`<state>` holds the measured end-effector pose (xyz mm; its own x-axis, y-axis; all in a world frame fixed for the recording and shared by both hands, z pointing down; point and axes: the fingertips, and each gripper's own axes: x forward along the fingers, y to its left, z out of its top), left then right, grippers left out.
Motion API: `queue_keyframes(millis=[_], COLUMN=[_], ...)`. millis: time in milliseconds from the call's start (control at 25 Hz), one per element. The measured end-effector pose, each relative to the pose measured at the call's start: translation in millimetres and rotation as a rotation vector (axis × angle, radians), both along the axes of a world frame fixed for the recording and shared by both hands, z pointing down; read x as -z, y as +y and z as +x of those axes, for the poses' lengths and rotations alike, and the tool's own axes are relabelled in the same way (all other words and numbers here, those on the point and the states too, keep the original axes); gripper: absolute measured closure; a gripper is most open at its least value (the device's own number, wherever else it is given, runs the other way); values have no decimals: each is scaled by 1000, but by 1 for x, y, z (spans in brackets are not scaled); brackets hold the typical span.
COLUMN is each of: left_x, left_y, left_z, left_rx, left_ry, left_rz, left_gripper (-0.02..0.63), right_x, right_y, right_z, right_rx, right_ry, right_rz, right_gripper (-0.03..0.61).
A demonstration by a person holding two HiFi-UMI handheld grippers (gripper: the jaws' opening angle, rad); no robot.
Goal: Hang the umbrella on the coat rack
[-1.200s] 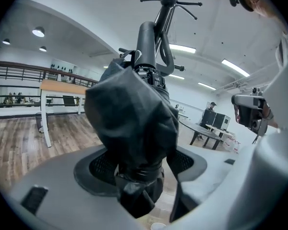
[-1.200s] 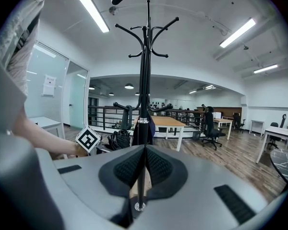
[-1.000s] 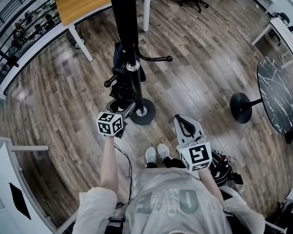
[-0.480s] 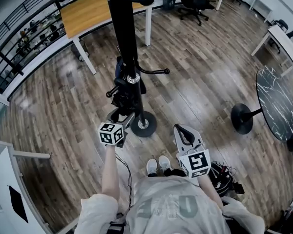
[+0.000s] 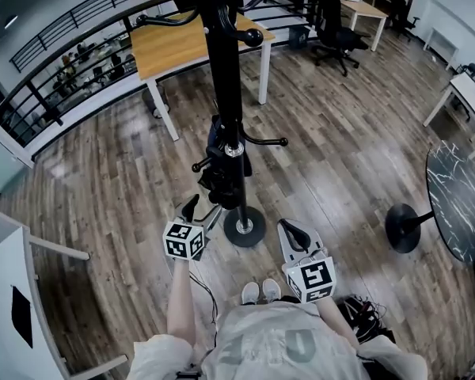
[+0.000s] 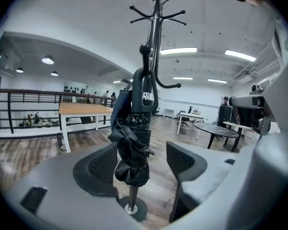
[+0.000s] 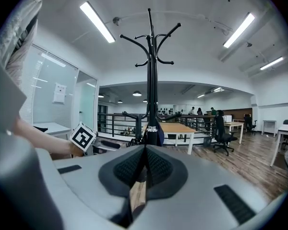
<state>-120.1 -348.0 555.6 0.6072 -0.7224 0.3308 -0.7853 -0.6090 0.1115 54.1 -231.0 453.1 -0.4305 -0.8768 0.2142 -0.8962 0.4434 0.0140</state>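
The black coat rack stands on a round base right in front of me. A folded black umbrella hangs from one of its lower hooks, close to the pole. In the left gripper view the umbrella dangles just beyond the jaws, apart from both pads. My left gripper is open and empty, low and left of the base. My right gripper is shut with nothing in it, right of the base, facing the rack.
A wooden table stands behind the rack, an office chair further back. A dark round table with a disc foot is at the right. A white cabinet is at the left. Cables lie by my feet.
The head view has tilted up, so more of the rack and the room shows. Both grippers sit slightly lower in view; the left stays open, the right shut. The umbrella hangs as before.
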Motion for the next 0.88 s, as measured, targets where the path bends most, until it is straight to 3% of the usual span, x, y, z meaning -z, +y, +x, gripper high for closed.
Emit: queue_keyframes(millis=[120, 320, 400, 680, 880], left_x=[35, 95, 118, 197, 203], left_y=[8, 29, 38, 88, 114], left_z=[2, 0, -2, -8, -4], left_rx=[3, 89, 147, 373, 451], left_ry=[-35, -31, -11, 24, 22], left_rz=[93, 240, 294, 511, 534], left_gripper=[308, 325, 351, 543, 578], right_x=[2, 13, 18, 25, 29], right_y=[-1, -5, -7, -8, -7], right_z=[-7, -19, -23, -31, -30], right_rx=[30, 65, 76, 93, 76], right_ry=[-16, -53, -60, -78, -81], right_rz=[14, 44, 61, 89, 111], right_gripper=[548, 548, 548, 548, 548])
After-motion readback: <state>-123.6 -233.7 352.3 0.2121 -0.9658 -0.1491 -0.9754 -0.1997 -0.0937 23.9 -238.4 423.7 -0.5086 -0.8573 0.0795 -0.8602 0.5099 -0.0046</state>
